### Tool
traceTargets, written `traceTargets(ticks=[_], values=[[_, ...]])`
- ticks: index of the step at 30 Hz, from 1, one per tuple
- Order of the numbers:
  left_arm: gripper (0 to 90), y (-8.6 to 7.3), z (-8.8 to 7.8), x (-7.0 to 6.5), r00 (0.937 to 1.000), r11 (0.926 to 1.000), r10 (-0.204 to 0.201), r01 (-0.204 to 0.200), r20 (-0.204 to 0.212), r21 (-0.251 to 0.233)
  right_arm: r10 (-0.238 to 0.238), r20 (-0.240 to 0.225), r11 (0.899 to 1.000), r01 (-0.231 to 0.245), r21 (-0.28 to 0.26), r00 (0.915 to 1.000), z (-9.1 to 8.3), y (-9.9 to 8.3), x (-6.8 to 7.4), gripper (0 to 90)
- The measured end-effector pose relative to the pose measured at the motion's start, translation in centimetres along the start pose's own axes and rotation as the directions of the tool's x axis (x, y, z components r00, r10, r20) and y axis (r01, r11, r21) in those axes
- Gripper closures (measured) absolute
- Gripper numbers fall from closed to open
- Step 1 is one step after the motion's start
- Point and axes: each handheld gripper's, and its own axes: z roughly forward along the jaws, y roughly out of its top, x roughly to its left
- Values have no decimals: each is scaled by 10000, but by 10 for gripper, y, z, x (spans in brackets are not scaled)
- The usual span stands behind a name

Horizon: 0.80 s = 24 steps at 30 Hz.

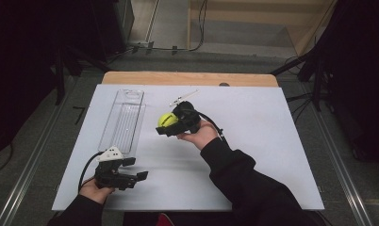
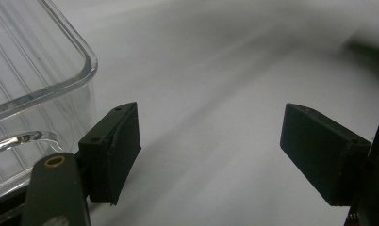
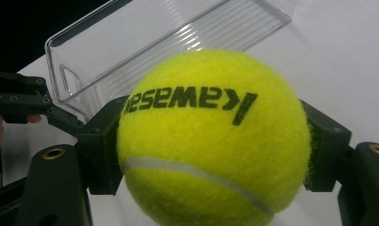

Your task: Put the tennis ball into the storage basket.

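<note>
The right gripper [image 1: 169, 123] was clamped on a yellow tennis ball [image 1: 167, 119], held off the table just beside the clear plastic tray [image 1: 124, 123], level with the tray's middle. In the right gripper view the two black pads [image 3: 102, 155] pressed on opposite sides of the ball [image 3: 211, 136] at about its widest part, with the printed lettering facing the camera and the white seam curving below. A ball like this was probably light, springy and fuzzy, so the felt should have given the pads good friction, but a squeeze off its middle could have let it pop out; taking it across the widest part, as here, looked the safest hold. The left gripper [image 1: 131, 168] rested low over the white table [image 1: 253, 141] near the tray's closer end, its jaws standing wide apart with nothing between them; in the left gripper view the tray's rounded corner [image 2: 79, 66] sat just beside one pad [image 2: 113, 150]. The tray was long, narrow and ribbed, and it held nothing. Its upright wall on the ball's side looked like the one thing the ball would have had to clear if it was meant to go inside. A small clear strip [image 1: 183, 98] lay beyond the tray's far corner, well out of the path.
</note>
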Motion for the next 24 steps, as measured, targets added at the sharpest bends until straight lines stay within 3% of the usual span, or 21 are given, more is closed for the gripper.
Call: traceTargets(ticks=[24], values=[[211, 0, -1, 0, 10000, 10000, 13, -13, 49, -16, -139, -9, 9999, 139, 91, 9999, 27, 31, 10, 231]])
